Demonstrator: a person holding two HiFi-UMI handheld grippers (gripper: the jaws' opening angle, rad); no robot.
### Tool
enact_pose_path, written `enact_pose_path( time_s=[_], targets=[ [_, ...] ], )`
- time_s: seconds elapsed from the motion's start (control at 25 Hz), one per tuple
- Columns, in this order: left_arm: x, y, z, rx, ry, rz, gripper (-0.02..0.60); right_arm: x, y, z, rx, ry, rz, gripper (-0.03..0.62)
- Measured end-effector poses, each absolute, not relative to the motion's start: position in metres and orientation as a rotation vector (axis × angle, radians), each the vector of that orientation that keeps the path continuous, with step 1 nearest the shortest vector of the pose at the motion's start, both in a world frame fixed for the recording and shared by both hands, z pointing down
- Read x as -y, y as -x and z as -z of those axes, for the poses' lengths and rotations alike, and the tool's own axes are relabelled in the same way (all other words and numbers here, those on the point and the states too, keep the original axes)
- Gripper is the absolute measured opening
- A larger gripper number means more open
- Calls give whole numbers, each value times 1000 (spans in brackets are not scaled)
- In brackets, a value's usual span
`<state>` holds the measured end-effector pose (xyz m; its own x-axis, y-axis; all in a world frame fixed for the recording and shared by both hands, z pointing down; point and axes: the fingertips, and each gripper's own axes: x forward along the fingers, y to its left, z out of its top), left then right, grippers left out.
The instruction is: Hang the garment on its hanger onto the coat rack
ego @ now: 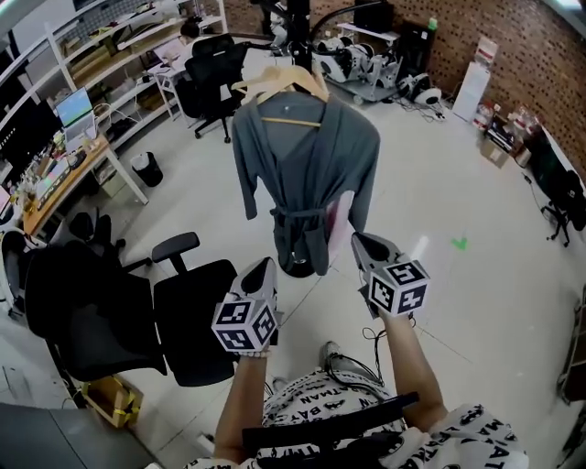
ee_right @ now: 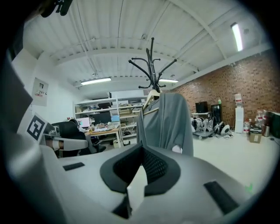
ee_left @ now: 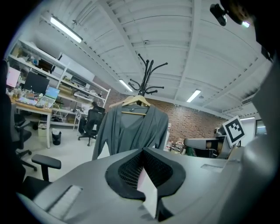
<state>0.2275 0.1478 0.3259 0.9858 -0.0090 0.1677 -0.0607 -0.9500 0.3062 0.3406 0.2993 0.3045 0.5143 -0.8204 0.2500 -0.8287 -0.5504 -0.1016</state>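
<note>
A grey robe (ego: 307, 174) hangs on a wooden hanger (ego: 291, 81) whose hook sits on the black coat rack (ego: 298, 23). The robe's belt is tied at the waist, and a pale pink piece shows at its right hem. My left gripper (ego: 265, 267) and right gripper (ego: 359, 241) are held side by side, short of the robe and apart from it, both shut with nothing between the jaws. In the left gripper view the robe (ee_left: 131, 131) and the rack (ee_left: 146, 78) stand ahead of my left gripper (ee_left: 142, 151). In the right gripper view the robe (ee_right: 173, 122) hangs beyond my right gripper (ee_right: 141, 148).
A black office chair (ego: 192, 321) stands close at my left, a second one (ego: 215, 73) behind the rack. Desks with monitors (ego: 64, 174) and a black bin (ego: 146, 168) line the left side. Robot parts (ego: 366, 64) and boxes (ego: 499, 137) sit along the back and right.
</note>
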Motion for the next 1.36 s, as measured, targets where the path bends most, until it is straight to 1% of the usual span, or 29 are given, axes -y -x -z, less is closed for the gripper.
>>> enact_pose_path(
  time_s=[0.16, 0.48, 1.36],
  targets=[
    [-153, -230, -333, 51, -2823, -256, -15, -310, -331, -329, 1455, -2725, -492, 0],
    [-165, -235, -330, 26, -2825, -247, -15, -308, -321, -351, 1448, -2699, -564, 2],
    [-169, -242, -334, -28, -2778, -245, -15, -303, -316, -359, 1459, -2680, -590, 2]
  ],
)
